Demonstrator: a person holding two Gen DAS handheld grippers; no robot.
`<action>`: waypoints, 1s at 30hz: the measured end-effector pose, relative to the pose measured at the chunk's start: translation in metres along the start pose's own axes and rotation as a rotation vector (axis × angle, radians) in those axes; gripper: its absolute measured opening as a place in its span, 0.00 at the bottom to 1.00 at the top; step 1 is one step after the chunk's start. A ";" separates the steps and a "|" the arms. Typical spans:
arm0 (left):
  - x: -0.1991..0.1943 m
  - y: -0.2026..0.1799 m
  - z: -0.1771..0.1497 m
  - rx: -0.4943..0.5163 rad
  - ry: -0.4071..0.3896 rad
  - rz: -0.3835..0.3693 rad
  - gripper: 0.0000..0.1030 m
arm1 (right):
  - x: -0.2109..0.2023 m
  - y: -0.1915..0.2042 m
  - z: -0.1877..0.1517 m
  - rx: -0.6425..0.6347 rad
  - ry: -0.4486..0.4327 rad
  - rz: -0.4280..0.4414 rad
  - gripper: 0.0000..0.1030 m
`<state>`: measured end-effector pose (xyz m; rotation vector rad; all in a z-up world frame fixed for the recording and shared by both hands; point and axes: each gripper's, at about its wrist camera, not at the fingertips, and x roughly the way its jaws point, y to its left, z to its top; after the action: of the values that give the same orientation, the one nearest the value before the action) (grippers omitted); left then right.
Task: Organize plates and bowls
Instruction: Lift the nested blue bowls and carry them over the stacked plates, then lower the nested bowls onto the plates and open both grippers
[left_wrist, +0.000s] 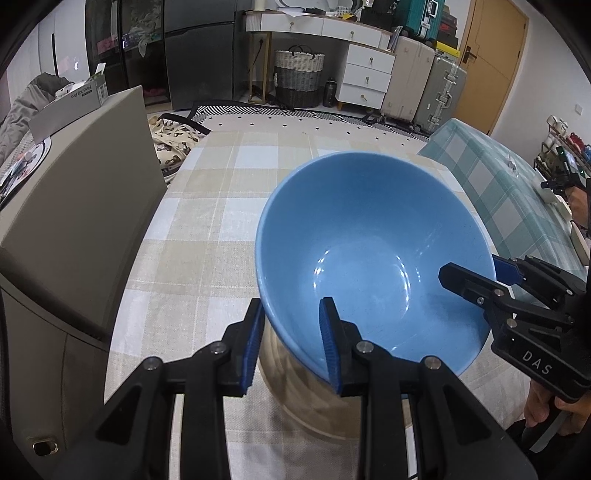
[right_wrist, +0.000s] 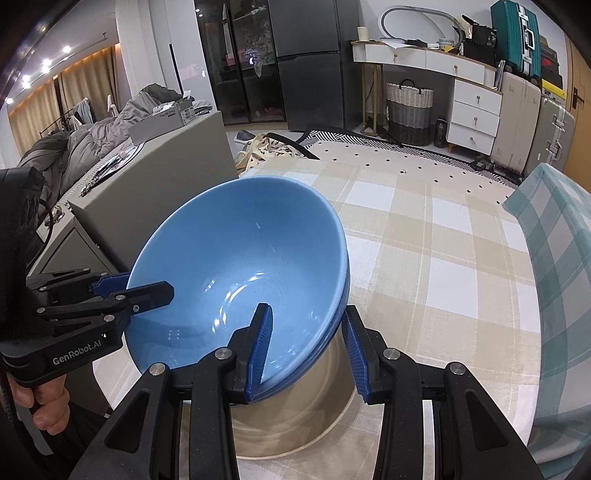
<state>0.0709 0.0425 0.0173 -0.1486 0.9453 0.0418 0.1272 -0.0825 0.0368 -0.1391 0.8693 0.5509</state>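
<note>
Gripping the blue bowl's (left_wrist: 373, 236) rim, both claws — left (left_wrist: 291, 345), right (right_wrist: 308, 352) — hang over a beige checked tablecloth (right_wrist: 424, 236).

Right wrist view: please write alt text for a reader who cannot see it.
A blue bowl, or perhaps two nested, is held tilted above a beige plate on a checked tablecloth. The right gripper clamps its near rim and the left gripper its left rim. Behind are suitcases and a white dresser.
</note>
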 end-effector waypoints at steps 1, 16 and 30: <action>0.000 0.000 0.000 -0.001 -0.001 -0.002 0.27 | 0.000 0.000 0.000 0.001 -0.001 0.000 0.38; 0.006 -0.001 0.007 0.011 -0.031 -0.035 0.33 | 0.010 -0.009 0.001 0.029 0.007 -0.002 0.39; 0.011 0.000 0.008 0.016 -0.014 -0.063 0.43 | 0.013 -0.008 0.000 0.003 -0.003 0.006 0.48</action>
<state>0.0839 0.0431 0.0127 -0.1635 0.9266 -0.0230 0.1384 -0.0840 0.0260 -0.1331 0.8681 0.5549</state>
